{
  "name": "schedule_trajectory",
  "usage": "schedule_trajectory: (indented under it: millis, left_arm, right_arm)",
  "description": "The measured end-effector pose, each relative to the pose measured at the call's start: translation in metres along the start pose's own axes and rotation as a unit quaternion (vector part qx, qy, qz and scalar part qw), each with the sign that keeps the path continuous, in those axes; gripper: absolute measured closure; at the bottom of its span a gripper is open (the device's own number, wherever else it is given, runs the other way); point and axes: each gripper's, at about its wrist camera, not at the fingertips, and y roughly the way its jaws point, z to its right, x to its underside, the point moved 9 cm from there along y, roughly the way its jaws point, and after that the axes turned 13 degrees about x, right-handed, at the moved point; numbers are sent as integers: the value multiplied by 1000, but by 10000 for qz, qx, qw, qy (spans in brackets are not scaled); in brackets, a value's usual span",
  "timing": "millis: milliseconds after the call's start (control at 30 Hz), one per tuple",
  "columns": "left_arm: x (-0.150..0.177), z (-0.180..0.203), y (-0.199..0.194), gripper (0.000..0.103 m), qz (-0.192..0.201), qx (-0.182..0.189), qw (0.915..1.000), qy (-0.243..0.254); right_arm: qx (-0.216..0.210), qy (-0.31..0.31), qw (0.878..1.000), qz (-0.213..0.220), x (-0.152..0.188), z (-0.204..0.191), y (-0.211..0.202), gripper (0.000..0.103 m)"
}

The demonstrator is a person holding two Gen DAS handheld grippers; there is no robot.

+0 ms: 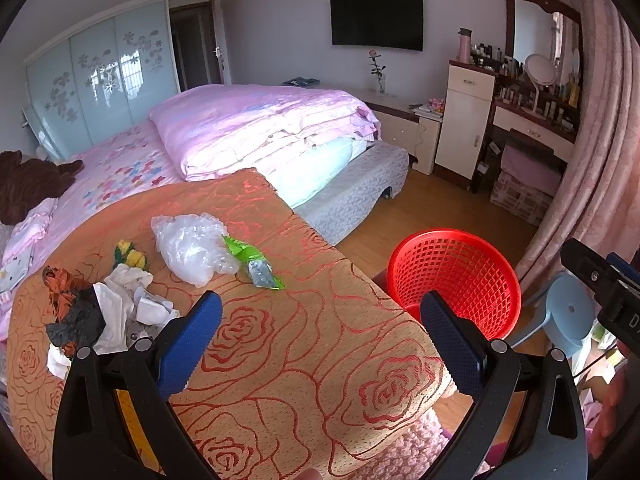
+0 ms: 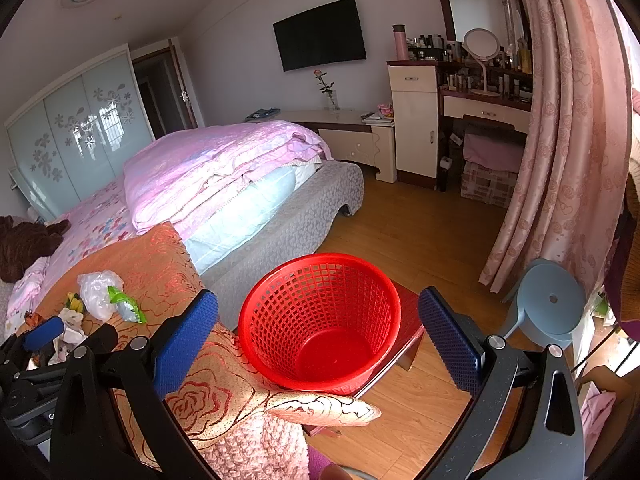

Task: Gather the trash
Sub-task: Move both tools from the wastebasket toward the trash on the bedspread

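I see the trash, crumpled white paper (image 1: 128,304), a clear plastic bag (image 1: 192,248) and a green wrapper (image 1: 252,260), on the orange rose-patterned cover (image 1: 300,360), left of the red basket (image 2: 320,320). My left gripper (image 1: 320,336) and right gripper (image 2: 320,332) stand fully open, empty.

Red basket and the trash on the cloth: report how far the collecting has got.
Done: nothing; the red basket is empty. In hand: nothing; the left gripper and right gripper are both open. Left: clear plastic bag, green wrapper, crumpled white paper, and the dark wrapper.
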Motion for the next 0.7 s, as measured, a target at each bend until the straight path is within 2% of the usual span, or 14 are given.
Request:
schedule_trajectory:
  millis: [433, 600, 700]
  left_arm:
    - [2, -15, -4, 7, -34, -111, 9999, -104]
    - [5, -44, -19, 7, 22, -224, 9986, -472]
    - [8, -75, -36, 7, 107, -407, 9960, -787]
  right_arm:
    - [-31, -59, 10000, -45, 8, -7, -2, 6]
    - [-111, -193, 9996, -160, 15, -18, 4, 6]
    - [-195, -295, 9991, -220, 19, -25, 4, 6]
